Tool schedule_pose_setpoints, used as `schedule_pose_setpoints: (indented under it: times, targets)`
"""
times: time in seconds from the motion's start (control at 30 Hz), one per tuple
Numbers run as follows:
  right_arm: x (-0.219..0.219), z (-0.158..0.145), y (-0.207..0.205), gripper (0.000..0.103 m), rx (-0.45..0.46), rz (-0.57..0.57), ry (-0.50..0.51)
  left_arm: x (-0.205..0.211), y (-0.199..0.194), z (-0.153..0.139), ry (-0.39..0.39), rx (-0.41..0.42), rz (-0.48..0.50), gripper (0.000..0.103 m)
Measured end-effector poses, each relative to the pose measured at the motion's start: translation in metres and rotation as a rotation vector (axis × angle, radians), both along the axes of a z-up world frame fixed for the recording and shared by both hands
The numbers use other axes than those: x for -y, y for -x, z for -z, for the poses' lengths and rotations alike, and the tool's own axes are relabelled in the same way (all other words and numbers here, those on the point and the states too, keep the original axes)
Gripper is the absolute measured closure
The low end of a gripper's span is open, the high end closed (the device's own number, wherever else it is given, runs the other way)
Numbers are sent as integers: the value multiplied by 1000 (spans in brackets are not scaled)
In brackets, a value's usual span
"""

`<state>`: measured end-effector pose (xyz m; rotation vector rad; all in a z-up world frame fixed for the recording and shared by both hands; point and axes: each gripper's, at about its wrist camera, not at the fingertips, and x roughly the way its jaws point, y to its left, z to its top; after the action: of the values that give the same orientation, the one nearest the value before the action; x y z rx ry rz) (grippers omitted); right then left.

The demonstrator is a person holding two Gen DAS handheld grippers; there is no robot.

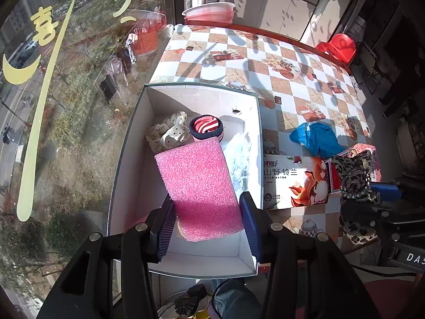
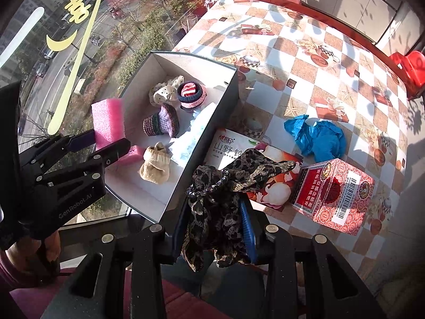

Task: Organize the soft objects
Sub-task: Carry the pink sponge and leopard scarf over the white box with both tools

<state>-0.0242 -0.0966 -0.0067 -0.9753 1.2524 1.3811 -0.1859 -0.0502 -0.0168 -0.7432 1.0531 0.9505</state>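
The left gripper [image 1: 207, 223] holds a pink foam block [image 1: 199, 186] between its blue-padded fingers [image 1: 249, 220], clamped on the block's near end, over the open white box [image 1: 186, 90] that sits at the left edge of the counter [image 1: 292, 61], next to the window. In the right wrist view the same gripper [image 2: 106, 143] shows from the side, the foam [image 2: 107, 122] sticking up above the box's left wall [image 2: 138, 79].

Inside the box, at its far end, lie a cream polka-dot cloth [image 1: 167, 133] and, just right of it, a rolled red-and-white striped sock [image 1: 205, 126] in a dark cuff. White crinkled material [image 1: 240, 159] lies along the right wall. The right wrist view also shows a purple knitted piece [image 2: 162, 121] in the middle and a beige sock [image 2: 155, 166] nearer.

The right gripper [image 2: 215, 228] is closed on a leopard-print cloth [image 2: 220, 194], which bunches between its fingers and hangs down below them, just right of the box's near corner. Beyond it on the counter lie a tissue pack with printed characters [image 2: 233, 146], touching the box's right wall, a red patterned carton [image 2: 334, 188] to the right of the pack, and a crumpled blue cloth [image 2: 316, 135] farther out. A pink basin [image 1: 209, 10] stands past the counter's far end and a red plastic stool [image 1: 340, 46] at the far right.
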Motion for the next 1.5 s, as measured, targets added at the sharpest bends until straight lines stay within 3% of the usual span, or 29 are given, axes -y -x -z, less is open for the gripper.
schedule_pose_setpoints:
  times: [0.6,1.5]
  targets:
    - [-10,0,16,65,7,-54,-10,-3,21,4,3,-3,-74,52]
    - [-55,11,73,65,-42,-187,-4,-6,45,35,90,-64,-131,52]
